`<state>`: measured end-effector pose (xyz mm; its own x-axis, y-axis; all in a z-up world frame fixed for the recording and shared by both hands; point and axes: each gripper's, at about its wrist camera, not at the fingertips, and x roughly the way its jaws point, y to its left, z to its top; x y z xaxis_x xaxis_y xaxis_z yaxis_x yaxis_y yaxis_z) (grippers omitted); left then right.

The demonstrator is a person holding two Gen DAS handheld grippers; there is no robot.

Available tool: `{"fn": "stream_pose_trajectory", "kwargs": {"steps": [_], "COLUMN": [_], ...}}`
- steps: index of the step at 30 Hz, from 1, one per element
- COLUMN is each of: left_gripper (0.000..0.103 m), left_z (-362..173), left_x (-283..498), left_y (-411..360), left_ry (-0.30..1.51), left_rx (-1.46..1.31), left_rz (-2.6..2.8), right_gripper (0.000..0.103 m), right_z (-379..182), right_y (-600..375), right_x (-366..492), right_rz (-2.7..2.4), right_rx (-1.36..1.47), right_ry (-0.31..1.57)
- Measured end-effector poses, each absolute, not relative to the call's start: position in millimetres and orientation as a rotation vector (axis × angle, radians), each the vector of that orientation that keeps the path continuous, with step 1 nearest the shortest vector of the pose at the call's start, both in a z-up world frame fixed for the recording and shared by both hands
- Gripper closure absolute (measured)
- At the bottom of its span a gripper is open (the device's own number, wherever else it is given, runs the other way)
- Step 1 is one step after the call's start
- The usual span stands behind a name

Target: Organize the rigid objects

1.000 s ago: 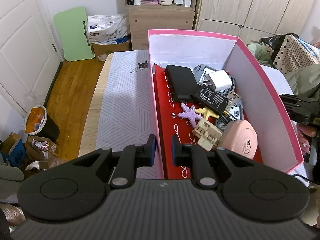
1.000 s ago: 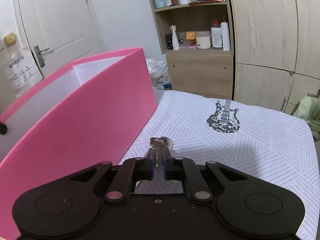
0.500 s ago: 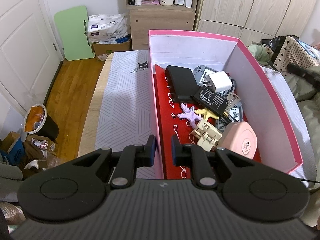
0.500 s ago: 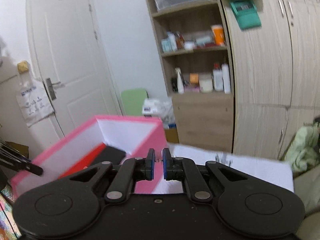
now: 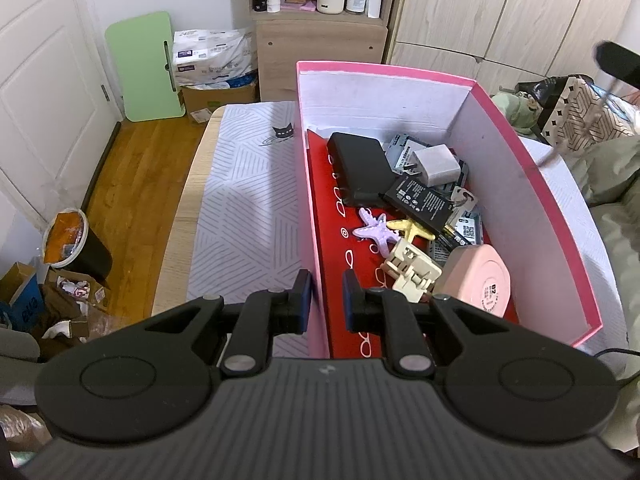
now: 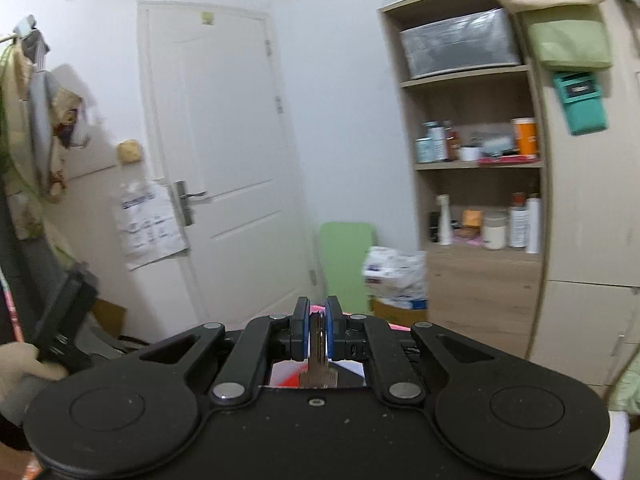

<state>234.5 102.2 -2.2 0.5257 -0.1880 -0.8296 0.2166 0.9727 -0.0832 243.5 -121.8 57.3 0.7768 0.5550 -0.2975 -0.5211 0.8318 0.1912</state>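
The right gripper (image 6: 316, 330) is clamping a thin silver key (image 6: 319, 354) edge-on, its tip hiding between the pads. The left gripper (image 5: 323, 296) is pinching the pink box's (image 5: 548, 200) near-left wall.

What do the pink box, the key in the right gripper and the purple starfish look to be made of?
Pink box: likely cardboard, matte, with thin stiff walls and white paper-like lining.
Key: metal, dull silver-grey with a faint sheen, clamped in the right gripper.
Purple starfish: probably moulded plastic or resin, with a pale, bumpy surface; the picture leaves this open.
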Motion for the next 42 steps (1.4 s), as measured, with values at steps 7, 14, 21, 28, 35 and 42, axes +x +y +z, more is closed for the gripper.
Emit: {"fn": "stream_pose_trajectory", "kwargs": {"steps": [7,14,21,28,35,42], "left_gripper": [0.089,0.089,0.086,0.086,0.086,0.084], "left_z": [-3,-3,-4,-4,-5,-5], "left_x": [234,233,232,233,233,233], "left_y": [105,104,106,106,108,106], "left_ry": [0.985,0.982,0.977,0.974,0.973,0.975], "left_rx": [0.023,0.029,0.007,0.017,0.014,0.028], "left_rz": [-0.252,-0.256,-0.264,-0.275,-0.287,-0.295], "right_gripper": [0.093,0.093,0.084,0.068,0.058,0.055], "right_z": [43,4,-14,4,4,-1], "right_y": [-84,-47,-52,-90,-121,-125], "right_x": [283,346,374,321,239,201], "right_rz": [0.644,0.635,0.590,0.569,0.481,0.395], "right_rx": [0.094,0.051,0.159,0.231,0.303,0.289], "right_ry": [0.455,0.656,0.727,0.663,0.588,0.578]}}
